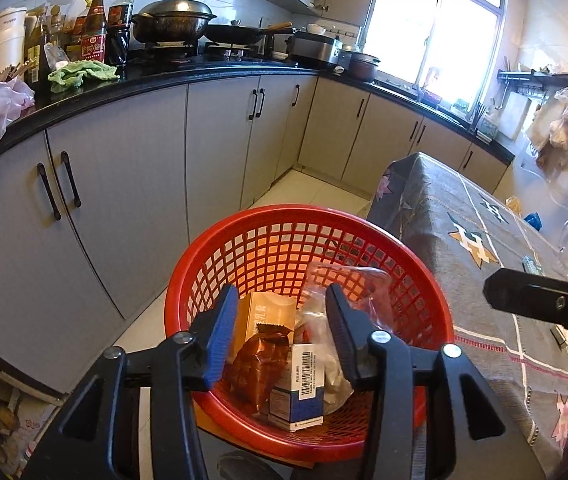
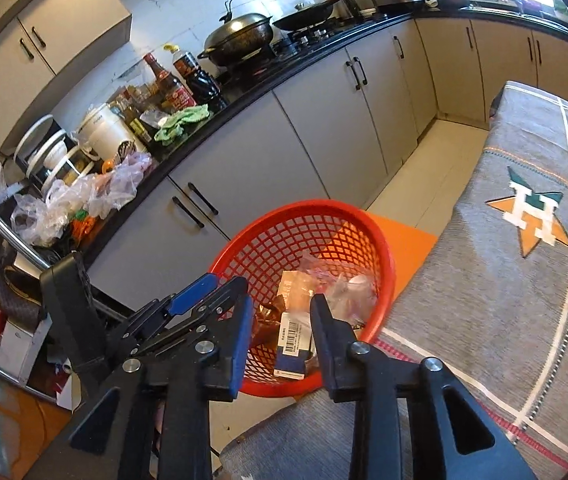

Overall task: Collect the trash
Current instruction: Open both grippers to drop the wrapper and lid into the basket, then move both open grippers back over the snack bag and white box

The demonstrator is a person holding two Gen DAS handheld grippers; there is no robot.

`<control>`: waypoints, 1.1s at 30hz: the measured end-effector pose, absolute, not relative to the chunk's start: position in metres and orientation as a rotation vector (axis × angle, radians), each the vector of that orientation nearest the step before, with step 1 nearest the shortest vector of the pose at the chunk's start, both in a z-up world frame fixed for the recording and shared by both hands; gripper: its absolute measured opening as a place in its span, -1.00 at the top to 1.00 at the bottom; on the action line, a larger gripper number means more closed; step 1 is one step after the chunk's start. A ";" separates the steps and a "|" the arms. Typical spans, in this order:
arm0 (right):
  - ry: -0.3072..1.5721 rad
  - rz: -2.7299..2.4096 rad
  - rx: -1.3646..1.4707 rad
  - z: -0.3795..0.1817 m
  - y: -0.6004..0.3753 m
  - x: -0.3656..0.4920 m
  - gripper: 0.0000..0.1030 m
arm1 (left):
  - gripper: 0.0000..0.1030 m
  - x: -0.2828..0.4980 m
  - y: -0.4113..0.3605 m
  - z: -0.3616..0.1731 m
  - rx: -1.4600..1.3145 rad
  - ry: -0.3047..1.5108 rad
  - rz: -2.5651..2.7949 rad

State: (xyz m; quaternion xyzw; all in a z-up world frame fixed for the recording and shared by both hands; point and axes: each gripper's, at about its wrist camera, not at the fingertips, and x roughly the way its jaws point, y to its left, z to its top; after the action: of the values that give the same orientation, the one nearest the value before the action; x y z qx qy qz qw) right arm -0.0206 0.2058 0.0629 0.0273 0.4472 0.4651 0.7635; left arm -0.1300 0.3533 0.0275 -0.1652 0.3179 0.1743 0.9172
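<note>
Both views look down into a red mesh basket, which sits just beyond and below the fingertips of each hand-held gripper, beside the cloth-covered bench.

The left hand-held gripper hangs over the basket's near rim with its jaws a narrow way apart and nothing pinched between them; the blue pads touch no trash. The right hand-held gripper is likewise narrowly parted and empty, poised above the near edge of the basket from the bench side. In the right view the left tool shows just to the left of it.

Inside the basket lies the collected trash. Seen between the left jaws, a white and blue carton with a barcode lies nearest. A shiny brown wrapper rests against its left side. A tan box stands tilted just past the wrapper. Crumpled clear plastic fills the right part, behind the right finger of the left tool. What sits under the plastic cannot be made out.
</note>
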 end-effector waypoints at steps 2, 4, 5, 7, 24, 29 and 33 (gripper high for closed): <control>0.964 1.003 0.068 0.066 0.199 -0.020 0.33 | 0.09 -0.130 0.349 0.030 -0.334 0.652 0.354; 0.957 0.993 0.077 0.068 0.191 -0.020 0.16 | -0.05 -0.130 0.345 0.034 -0.328 0.647 0.353; 0.952 0.982 0.082 0.068 0.187 -0.020 0.03 | -0.13 -0.130 0.342 0.036 -0.324 0.642 0.352; 0.939 0.966 0.085 0.069 0.180 -0.021 0.00 | -0.17 -0.130 0.338 0.039 -0.317 0.637 0.354; 0.820 0.737 -0.003 0.079 0.107 -0.027 -0.10 | -0.33 -0.123 0.296 0.058 -0.250 0.624 0.322; 0.828 0.676 0.088 0.081 0.035 -0.009 -0.10 | -0.33 -0.114 0.268 0.062 -0.206 0.636 0.263; 0.810 0.597 0.114 0.087 -0.030 0.006 -0.11 | -0.33 -0.104 0.238 0.065 -0.161 0.658 0.200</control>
State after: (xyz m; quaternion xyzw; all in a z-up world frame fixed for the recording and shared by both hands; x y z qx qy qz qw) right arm 0.0058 -0.0299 0.0875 0.0546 0.3880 0.2860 0.8745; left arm -0.1039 0.2383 0.0646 -0.0787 0.3221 0.0980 0.9383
